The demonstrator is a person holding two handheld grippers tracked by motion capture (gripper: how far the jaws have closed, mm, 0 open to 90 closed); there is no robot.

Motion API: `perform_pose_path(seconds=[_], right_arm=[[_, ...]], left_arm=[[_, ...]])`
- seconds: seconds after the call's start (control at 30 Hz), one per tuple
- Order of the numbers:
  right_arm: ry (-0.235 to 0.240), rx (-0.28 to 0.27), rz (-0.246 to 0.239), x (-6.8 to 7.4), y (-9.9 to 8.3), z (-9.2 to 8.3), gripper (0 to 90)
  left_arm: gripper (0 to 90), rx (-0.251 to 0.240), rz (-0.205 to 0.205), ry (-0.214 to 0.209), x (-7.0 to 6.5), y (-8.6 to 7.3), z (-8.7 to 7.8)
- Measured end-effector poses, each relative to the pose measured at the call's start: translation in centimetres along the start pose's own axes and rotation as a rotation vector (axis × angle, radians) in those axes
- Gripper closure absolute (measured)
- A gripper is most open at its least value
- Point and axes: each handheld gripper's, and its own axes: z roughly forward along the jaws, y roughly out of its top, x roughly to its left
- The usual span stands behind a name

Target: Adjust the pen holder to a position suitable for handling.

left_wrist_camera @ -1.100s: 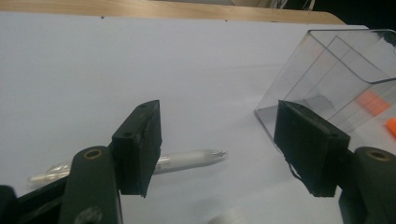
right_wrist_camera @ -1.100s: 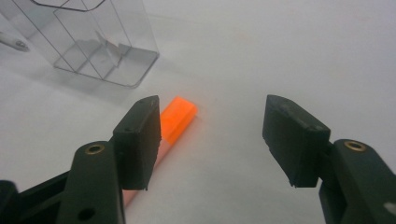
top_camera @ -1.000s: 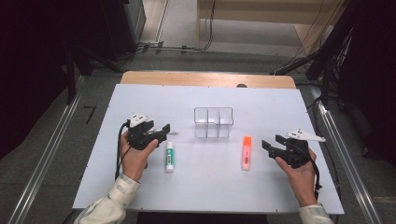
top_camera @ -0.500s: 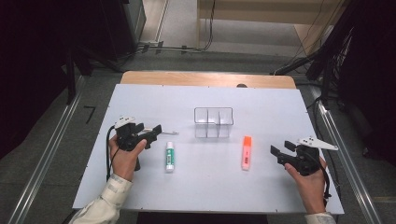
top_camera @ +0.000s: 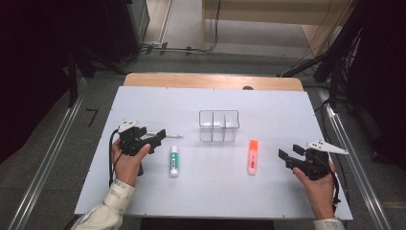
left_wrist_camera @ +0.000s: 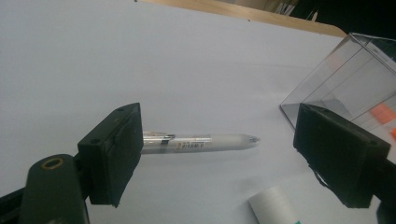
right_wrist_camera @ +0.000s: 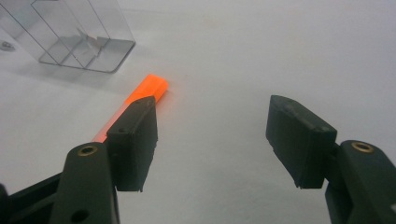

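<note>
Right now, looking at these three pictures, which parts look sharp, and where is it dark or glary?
High view: white table evenly lit, surroundings nearly black. Left gripper view: pen fairly sharp, clear organizer shows pale reflections. Right gripper view: orange marker glows brightly, its edges soft; the near jaws are dark.

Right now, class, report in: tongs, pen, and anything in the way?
Left tongs open, just widened, empty. Right tongs open, empty. Pen flat on table, ahead of left tongs. Glue stick beside it, not blocking.
</note>
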Motion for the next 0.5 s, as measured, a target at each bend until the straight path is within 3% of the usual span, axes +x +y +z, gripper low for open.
perform_pose_path(seconds=[0.5], right_arm=[[-0.022, 0.001, 0.002, -0.28, -0.14, 0.14, 30.2]], left_arm=[[16.6, 0.010, 0.025, 0.034, 0.10, -0.31, 0.08]])
